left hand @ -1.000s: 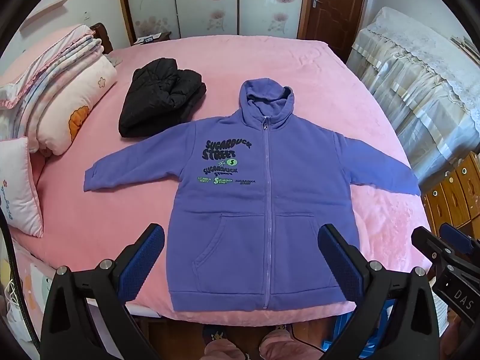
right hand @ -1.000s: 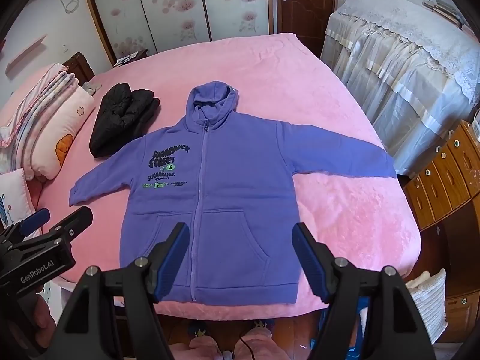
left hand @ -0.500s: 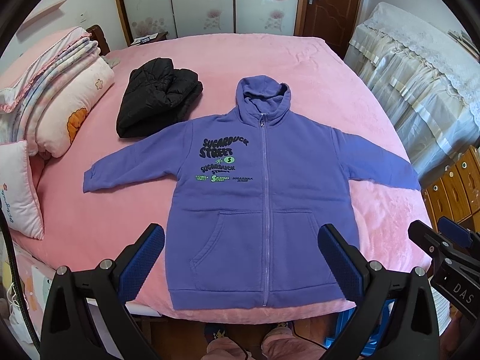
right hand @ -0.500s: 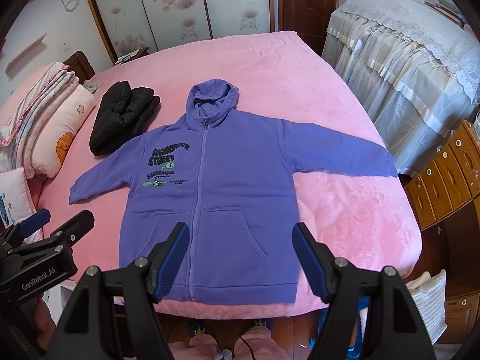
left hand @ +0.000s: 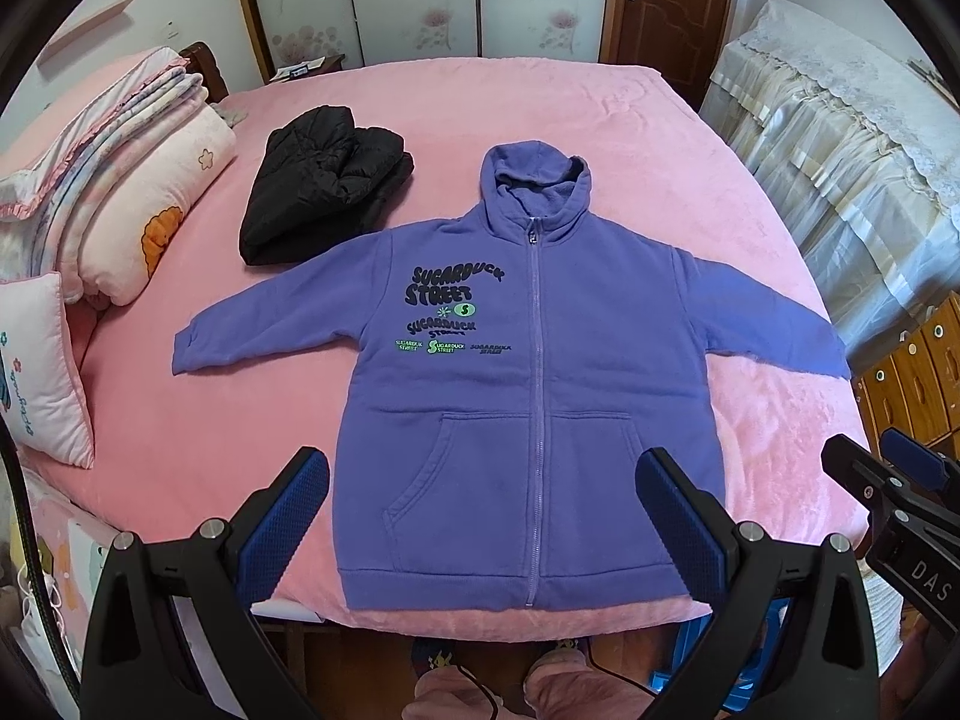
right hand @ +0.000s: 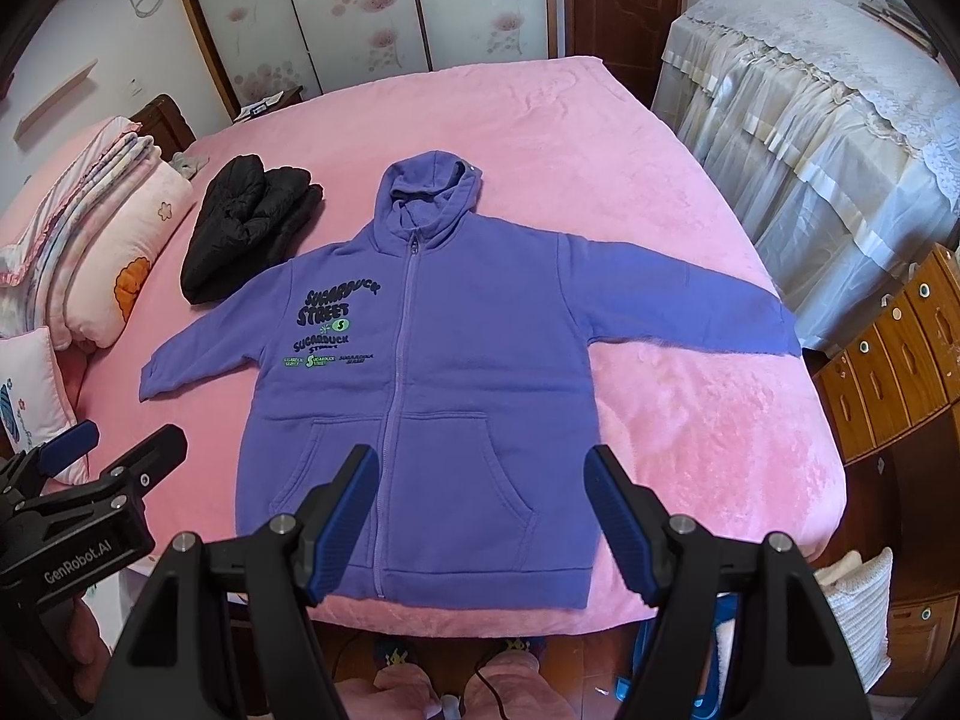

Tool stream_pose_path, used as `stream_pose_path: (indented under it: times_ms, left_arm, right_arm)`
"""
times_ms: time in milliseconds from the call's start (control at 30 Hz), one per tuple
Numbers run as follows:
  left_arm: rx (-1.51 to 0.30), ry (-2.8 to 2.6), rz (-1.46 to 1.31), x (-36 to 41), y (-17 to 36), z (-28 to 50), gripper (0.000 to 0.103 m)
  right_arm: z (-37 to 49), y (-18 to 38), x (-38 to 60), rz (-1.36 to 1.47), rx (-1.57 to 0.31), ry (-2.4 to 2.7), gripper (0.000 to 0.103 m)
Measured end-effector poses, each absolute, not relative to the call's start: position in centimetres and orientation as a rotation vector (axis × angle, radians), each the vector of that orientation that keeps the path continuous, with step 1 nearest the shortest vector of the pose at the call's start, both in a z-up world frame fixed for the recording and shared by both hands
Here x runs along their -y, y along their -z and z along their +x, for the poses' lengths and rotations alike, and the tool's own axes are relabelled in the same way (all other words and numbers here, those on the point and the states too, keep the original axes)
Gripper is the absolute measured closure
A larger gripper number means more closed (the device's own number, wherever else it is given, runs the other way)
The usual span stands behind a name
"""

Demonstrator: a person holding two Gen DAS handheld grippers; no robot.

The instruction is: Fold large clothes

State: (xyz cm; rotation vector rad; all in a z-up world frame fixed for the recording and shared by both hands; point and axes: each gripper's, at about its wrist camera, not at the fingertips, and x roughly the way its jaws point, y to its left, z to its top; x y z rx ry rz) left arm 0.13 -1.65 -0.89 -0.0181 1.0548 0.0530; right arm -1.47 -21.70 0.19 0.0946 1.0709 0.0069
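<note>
Pink bed (left hand: 180,450) | purple hoodie (left hand: 528,390) flat, zipped, sleeves spread for folding | black jacket (left hand: 324,180) beside its hood | your left claw (left hand: 480,516), right claw (right hand: 480,516) wide, empty, above hem

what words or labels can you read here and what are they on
"SUGARDUCK STREET": large dark print on the purple hoodie chest, repeated smaller just below.
"S": green badge beside it.
Small green and dark logos underneath: too small to read surely.
"GenRobot.AI": left gripper body.
"DAS": right gripper body.
Pillow script: unreadable.
</note>
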Motion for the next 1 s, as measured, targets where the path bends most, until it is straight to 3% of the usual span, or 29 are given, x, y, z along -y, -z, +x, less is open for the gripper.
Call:
stream_pose_path:
  times_ms: [1000]
  left_arm:
    - [-1.05,-0.115,-0.021,4.5,0.3,0.3,0.002]
  right_arm:
    - [0.3,-0.1,25.1,0.122,-1.053,-0.06,0.032]
